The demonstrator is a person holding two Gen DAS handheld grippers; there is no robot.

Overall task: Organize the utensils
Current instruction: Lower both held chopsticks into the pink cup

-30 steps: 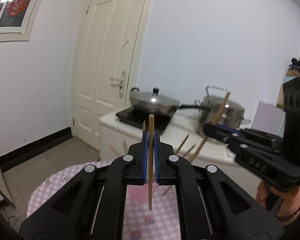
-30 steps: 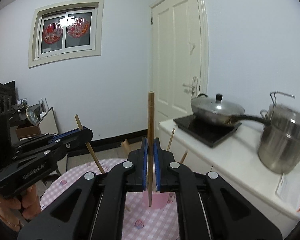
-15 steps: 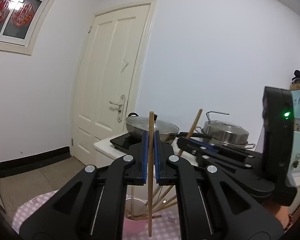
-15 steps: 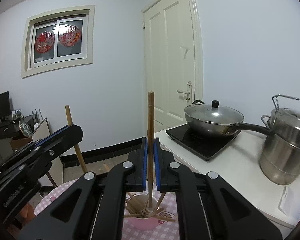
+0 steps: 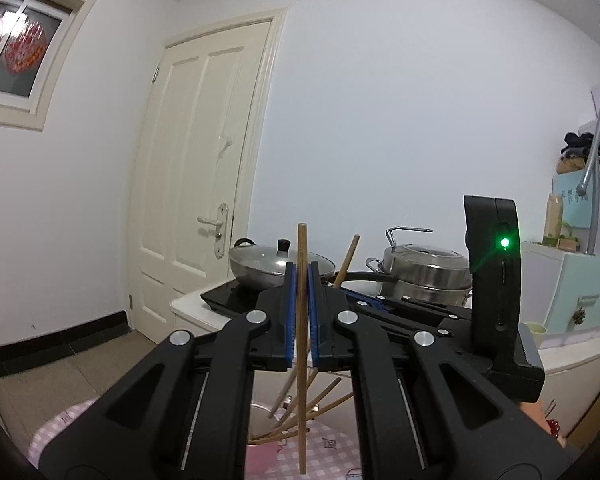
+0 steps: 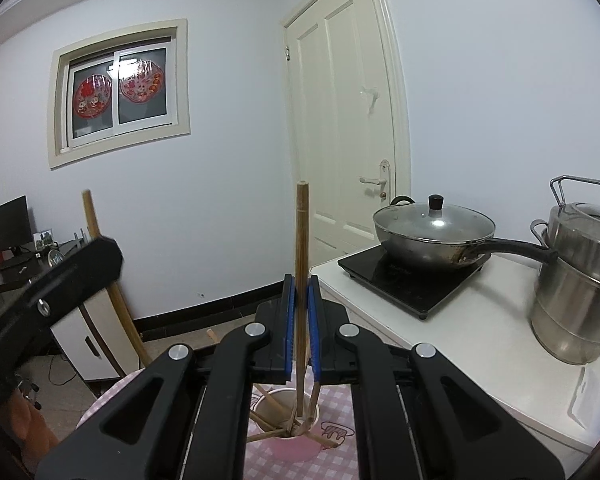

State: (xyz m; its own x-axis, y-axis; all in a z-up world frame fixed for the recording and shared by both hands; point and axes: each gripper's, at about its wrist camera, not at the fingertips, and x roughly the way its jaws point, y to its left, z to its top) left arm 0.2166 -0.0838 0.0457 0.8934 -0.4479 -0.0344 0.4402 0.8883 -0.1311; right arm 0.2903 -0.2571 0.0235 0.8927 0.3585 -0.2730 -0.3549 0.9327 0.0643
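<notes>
Gripping: both grippers are clamped tight, each on one wooden chopstick.
Left gripper: blue pads pressed against an upright chopstick that rises above the jaws and hangs below them, its lower tip over the pink-checked tablecloth.
Right gripper: jaws squeezed on a second upright chopstick; its lower end reaches down into the mouth of the pink cup.
Pink cup: stands on the tablecloth below the right gripper, holding a loose bundle of chopsticks that lean out over its rim at different angles; some stick out sideways near its lip.
Left-wrist view: the right gripper's black body crosses at right with a green light lit, its chopstick tilted; more chopsticks fan out below the left jaws.
Right-wrist view: the left gripper enters from the left edge, its chopstick slanting.
Worktop: white, beside the table; a black induction hob sits near its far corner by the door, with a lidded wok on it; a stacked steel steamer pot stands toward the right edge.
Writing: faint lettering on the hob's front edge, too small to read; blurred characters on a pale blue box at far right, unreadable.
Window: red paper-cut decorations on the glass.
</notes>
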